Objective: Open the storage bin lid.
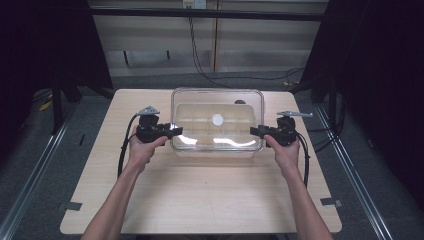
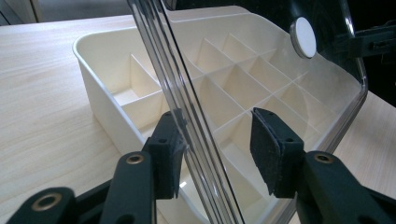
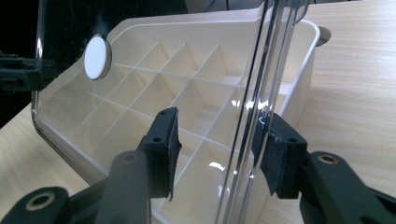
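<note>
high view looks down from above; both gripper views face inward, close, sharing the clear lid (image 1: pixel 217 117).

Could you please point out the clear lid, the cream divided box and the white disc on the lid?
Clear lid (image 2: pixel 187 116): left gripper view, edge between the jaws.
Cream divided box (image 2: pixel 100 100): left gripper view, outer side wall.
White disc (image 3: pixel 96 57): right gripper view, disc centre.

One cream tray (image 1: pixel 200 112) sits on the one surface (image 1: pixel 200 195), split inside into small compartments; their full number cannot be told. Above the tray is one clear lid (image 1: pixel 218 120), bearing one white round disc (image 1: pixel 218 119). Two grippers flank the tray: the left gripper (image 1: pixel 172 131) and the right gripper (image 1: pixel 256 131), each with two jaws. Two hands hold them.
</note>
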Tool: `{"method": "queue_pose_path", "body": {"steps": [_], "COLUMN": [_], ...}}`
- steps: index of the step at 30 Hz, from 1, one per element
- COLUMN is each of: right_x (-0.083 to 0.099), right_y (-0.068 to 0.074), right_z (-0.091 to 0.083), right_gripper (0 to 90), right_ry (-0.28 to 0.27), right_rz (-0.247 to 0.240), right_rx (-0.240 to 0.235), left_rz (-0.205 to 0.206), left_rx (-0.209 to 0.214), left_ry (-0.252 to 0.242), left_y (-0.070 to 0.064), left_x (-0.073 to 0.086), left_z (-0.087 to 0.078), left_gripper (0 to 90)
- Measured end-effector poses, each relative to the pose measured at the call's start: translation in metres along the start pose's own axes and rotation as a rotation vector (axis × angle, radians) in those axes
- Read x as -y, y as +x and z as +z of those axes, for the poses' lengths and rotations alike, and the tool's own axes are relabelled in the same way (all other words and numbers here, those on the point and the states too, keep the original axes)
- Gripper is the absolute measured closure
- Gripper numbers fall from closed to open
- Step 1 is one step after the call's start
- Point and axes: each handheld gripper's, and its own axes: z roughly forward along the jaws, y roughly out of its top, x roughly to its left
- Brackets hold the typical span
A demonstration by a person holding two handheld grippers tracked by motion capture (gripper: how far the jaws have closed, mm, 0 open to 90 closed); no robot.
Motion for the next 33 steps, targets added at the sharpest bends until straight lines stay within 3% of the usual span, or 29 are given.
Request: {"method": "queue_pose_path", "body": {"steps": [7, 19, 33], "right_x": [0.012, 0.011, 0.01], "right_y": [0.001, 0.007, 0.011], "right_z": [-0.005, -0.012, -0.014], "right_gripper": [55.2, 60.2, 62.2], "right_ry": [-0.023, -0.04, -0.042], "right_rz": [0.01, 0.016, -0.014], "right_rx": [-0.012, -0.015, -0.027], "left_rz": [0.016, 0.016, 0.015], "left_rx": [0.003, 0.023, -0.007], "left_ry": [-0.01, -0.028, -0.027], "left_y": [-0.003, -0.004, -0.009], "left_x": [0.002, 0.006, 0.014], "left_z": [-0.003, -0.014, -0.019], "left_gripper": [58.0, 64.9, 66.0]}}
